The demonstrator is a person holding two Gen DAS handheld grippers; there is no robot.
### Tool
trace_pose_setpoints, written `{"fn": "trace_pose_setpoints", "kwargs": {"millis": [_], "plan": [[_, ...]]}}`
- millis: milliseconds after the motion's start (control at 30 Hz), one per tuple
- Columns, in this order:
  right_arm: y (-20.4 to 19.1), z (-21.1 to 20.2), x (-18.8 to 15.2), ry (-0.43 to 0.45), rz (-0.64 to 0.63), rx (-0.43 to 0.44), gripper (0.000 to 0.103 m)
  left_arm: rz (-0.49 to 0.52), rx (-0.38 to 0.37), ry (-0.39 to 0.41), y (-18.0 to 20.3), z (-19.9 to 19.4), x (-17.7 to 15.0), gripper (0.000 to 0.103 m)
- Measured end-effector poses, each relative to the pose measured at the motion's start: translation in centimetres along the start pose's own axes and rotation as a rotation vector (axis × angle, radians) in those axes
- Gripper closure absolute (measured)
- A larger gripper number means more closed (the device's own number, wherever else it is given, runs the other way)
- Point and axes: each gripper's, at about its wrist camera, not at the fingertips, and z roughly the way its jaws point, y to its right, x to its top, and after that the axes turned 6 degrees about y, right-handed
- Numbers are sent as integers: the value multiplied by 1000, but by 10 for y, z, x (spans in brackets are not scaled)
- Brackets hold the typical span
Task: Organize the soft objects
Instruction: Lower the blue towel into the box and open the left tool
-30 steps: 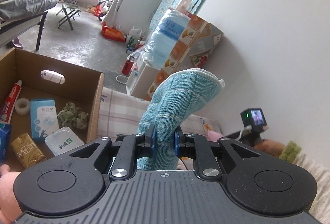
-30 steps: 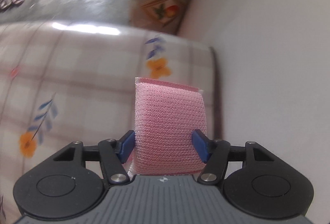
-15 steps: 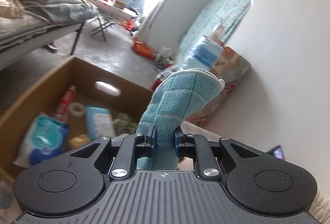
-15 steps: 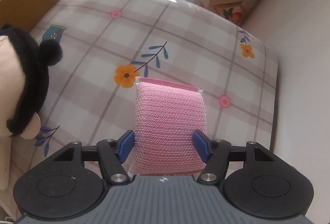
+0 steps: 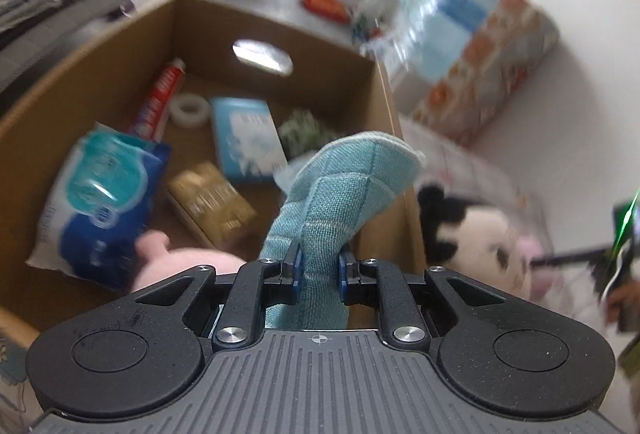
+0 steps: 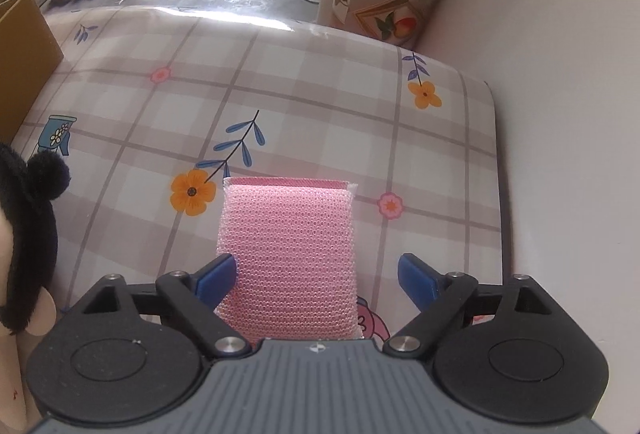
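My left gripper (image 5: 319, 270) is shut on a folded teal cloth (image 5: 340, 190) that sticks up between its pads, above the near right corner of an open cardboard box (image 5: 380, 82). A pink plush (image 5: 188, 262) lies in the box just under the gripper. In the right wrist view the right gripper (image 6: 316, 274) has its jaws opening. A pink mesh sponge (image 6: 288, 258) lies between them on the checked floral tablecloth (image 6: 320, 114), leaning against the left pad, with a clear gap to the right pad.
The box holds a blue wipes pack (image 5: 100, 202), a toothpaste tube (image 5: 160, 94), a tape roll (image 5: 190, 110), a blue packet (image 5: 248, 138) and a gold packet (image 5: 212, 202). A black-haired plush doll (image 5: 472, 230) (image 6: 24, 226) lies beside the box. A white wall (image 6: 560, 114) borders the table's right edge.
The left gripper swung down over the box with the cloth still held. The right gripper's jaws spread apart and the sponge now lies loose on the tablecloth.
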Motion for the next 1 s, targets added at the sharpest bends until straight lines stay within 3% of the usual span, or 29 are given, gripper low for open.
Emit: {"fn": "trace_pose_setpoints", "kwargs": {"millis": [167, 367, 533, 700, 1000], "plan": [[4, 3, 0, -1, 31, 25, 9, 12, -1, -139, 5, 25, -10, 87], [4, 6, -1, 3, 46, 55, 9, -92, -35, -310, -6, 48, -13, 81], [7, 9, -2, 8, 66, 66, 6, -128, -31, -379, -11, 53, -7, 73], [12, 12, -1, 7, 87, 77, 4, -169, -36, -312, -15, 39, 3, 39], [13, 17, -1, -27, 76, 84, 0, -187, -95, -93, -17, -11, 15, 29]]}}
